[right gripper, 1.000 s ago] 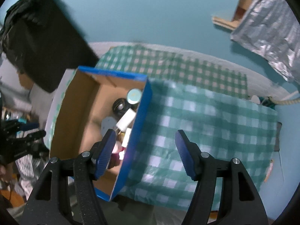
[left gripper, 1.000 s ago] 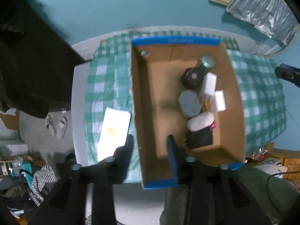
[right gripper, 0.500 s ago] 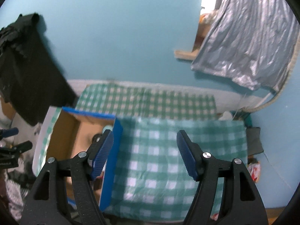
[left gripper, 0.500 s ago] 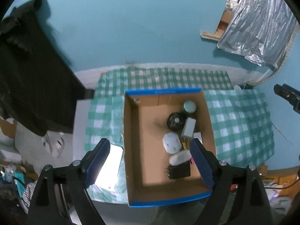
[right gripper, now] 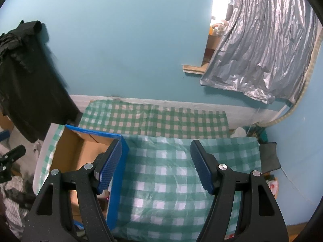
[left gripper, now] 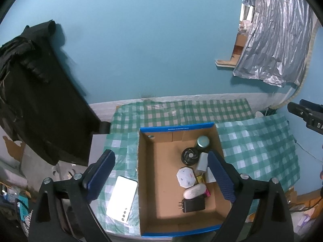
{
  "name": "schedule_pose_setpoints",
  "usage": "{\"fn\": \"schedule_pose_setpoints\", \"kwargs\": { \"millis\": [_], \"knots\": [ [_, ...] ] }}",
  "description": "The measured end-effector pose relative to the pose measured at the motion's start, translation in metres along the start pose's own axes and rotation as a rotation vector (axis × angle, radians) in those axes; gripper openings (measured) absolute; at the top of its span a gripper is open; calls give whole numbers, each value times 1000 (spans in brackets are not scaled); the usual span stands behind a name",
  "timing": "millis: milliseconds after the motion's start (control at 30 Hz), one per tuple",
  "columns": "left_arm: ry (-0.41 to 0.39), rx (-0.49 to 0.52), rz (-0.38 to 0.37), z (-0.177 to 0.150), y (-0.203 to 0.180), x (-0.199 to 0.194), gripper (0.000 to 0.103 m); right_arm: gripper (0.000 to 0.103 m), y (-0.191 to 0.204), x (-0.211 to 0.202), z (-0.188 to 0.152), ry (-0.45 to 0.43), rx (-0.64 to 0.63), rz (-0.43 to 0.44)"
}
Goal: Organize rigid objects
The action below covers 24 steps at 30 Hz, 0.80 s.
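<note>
Small things point(left gripper: 191, 173) sat packed along right wall of box point(left gripper: 145, 181), kept together. Phone point(left gripper: 121, 198) lay just left of box, not packed yet. Left gripper point(left gripper: 159, 178) and right gripper point(right gripper: 156, 166) both spread wide, empty, high over box.

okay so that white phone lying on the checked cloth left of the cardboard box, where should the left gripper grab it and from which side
Probably across its two long edges, coming straight down from above. The white phone lies flat, back up, on the checked cloth, so only its thin sides offer a pinch. Its right long edge sits close to the cardboard box wall, leaving little room for a finger there. The left gripper is open wide enough.
</note>
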<state>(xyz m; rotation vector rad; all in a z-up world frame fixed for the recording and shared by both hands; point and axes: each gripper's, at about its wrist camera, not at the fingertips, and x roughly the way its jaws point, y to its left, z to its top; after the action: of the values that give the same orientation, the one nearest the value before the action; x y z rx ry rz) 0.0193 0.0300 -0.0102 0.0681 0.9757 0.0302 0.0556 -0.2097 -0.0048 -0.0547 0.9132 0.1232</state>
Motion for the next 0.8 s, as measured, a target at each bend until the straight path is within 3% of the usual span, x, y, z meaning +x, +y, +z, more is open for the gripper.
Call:
{"fn": "schedule_pose_setpoints", "kwargs": {
  "millis": [800],
  "knots": [
    [16, -13, 4, -5, 1, -5, 101, 70, 3, 5, -4, 34, -1, 5]
  ]
}}
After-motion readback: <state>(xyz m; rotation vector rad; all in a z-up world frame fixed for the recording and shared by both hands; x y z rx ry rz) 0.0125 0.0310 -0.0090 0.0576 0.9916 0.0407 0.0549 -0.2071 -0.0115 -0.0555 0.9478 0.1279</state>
